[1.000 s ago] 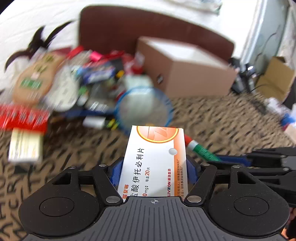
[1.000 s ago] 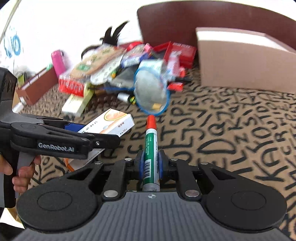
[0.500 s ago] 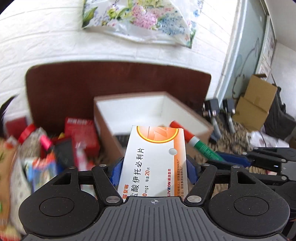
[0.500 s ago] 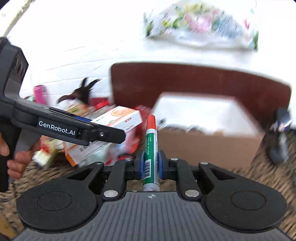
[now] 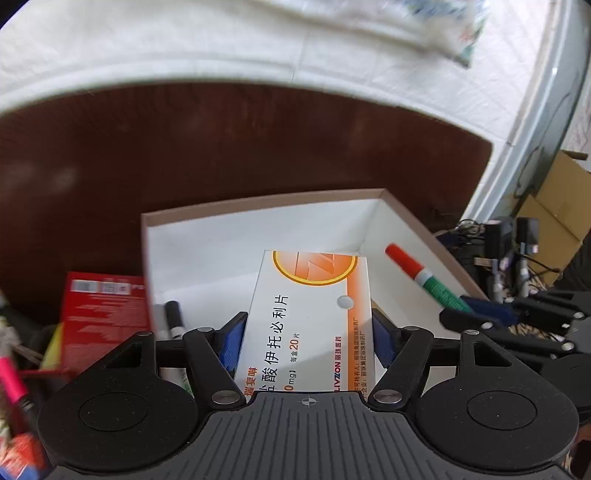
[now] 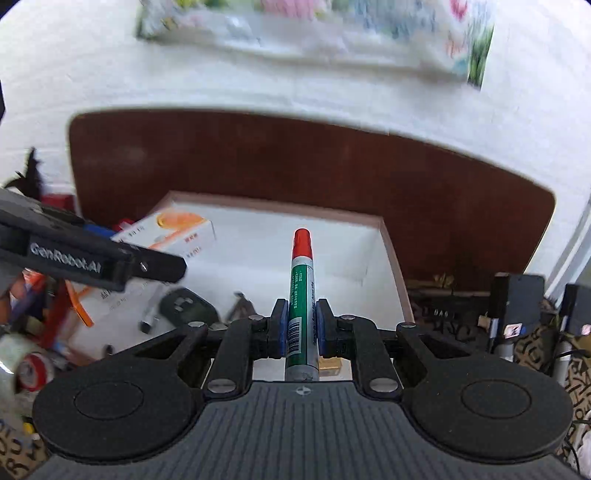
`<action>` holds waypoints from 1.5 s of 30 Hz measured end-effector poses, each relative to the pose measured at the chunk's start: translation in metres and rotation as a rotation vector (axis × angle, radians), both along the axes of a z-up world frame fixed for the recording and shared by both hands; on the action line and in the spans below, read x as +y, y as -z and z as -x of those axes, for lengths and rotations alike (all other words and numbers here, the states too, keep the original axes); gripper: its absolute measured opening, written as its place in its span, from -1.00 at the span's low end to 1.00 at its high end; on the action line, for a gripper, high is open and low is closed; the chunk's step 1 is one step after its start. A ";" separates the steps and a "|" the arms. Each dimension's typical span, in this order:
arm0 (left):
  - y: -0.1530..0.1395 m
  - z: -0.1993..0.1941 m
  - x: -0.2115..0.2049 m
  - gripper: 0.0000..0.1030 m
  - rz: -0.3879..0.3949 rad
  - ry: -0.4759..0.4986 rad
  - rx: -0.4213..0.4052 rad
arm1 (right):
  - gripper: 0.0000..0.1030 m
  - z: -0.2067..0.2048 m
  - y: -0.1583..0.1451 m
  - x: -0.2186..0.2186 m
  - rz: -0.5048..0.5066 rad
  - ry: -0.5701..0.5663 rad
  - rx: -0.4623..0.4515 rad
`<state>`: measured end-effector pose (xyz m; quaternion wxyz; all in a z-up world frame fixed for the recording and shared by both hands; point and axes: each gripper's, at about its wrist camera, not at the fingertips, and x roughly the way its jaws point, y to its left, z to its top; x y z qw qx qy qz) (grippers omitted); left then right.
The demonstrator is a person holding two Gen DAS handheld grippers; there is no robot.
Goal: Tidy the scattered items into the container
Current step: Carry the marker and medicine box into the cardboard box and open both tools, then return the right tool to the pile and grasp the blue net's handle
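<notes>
You have moved both grippers over the box (image 5: 402,218); left gripper (image 5: 306,339) is pinching the carton (image 5: 310,317), right gripper (image 6: 301,328) pinching the marker (image 6: 302,295).

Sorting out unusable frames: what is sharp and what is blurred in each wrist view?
Left wrist view: medicine box and box rim sharp; floral bag and left-edge clutter smeared. Right wrist view: marker crisp; floral bag and left claw motion-blurred; fisheye bends the headboard.
</notes>
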<state>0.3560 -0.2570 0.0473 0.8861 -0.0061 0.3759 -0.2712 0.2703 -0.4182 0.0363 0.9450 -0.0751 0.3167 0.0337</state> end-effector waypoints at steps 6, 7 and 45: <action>0.031 -0.040 -0.027 0.35 -0.021 0.006 0.059 | -0.66 -0.060 0.037 -0.021 0.018 0.047 0.114; 0.036 -0.045 -0.030 0.51 -0.021 0.000 0.067 | -0.66 -0.066 0.042 -0.021 0.028 0.053 0.123; 0.030 0.277 0.114 1.00 0.061 0.026 -0.141 | 0.97 0.218 0.040 0.102 0.053 -0.133 -0.119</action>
